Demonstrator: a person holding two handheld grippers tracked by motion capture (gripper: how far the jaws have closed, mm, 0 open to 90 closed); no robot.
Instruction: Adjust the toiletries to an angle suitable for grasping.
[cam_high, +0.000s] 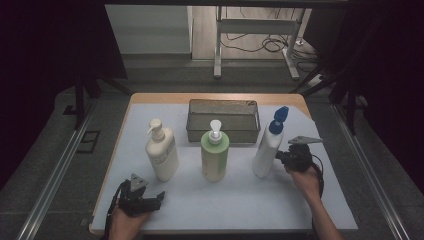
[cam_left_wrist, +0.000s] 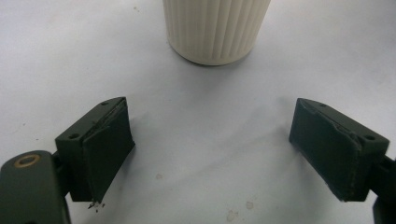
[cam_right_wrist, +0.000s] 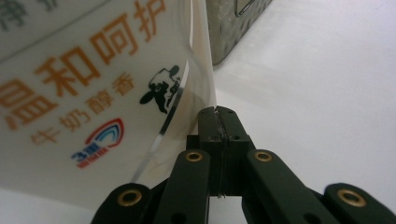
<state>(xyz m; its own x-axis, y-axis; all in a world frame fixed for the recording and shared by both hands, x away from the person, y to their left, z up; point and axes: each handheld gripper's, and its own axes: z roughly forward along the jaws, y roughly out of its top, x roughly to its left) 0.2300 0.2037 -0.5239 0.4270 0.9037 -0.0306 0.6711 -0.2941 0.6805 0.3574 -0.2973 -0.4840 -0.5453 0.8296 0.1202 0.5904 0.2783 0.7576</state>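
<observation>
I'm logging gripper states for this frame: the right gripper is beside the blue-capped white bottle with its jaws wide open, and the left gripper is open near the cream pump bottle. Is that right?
Not quite. The right gripper is shut, not wide open: the right gripper view shows its jaws pressed together with nothing between them, right beside the blue-capped white bottle. The rest holds: the left gripper is open near the cream pump bottle.

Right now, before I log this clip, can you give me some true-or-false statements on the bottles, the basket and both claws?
1. Three bottles stand upright on the white mat. True.
2. The right claw grips the blue-capped bottle. False: its jaws are shut with nothing between, beside the bottle.
3. The left claw is open. True.
4. The green pump bottle lies in the metal basket. False: it stands in front of it.
</observation>
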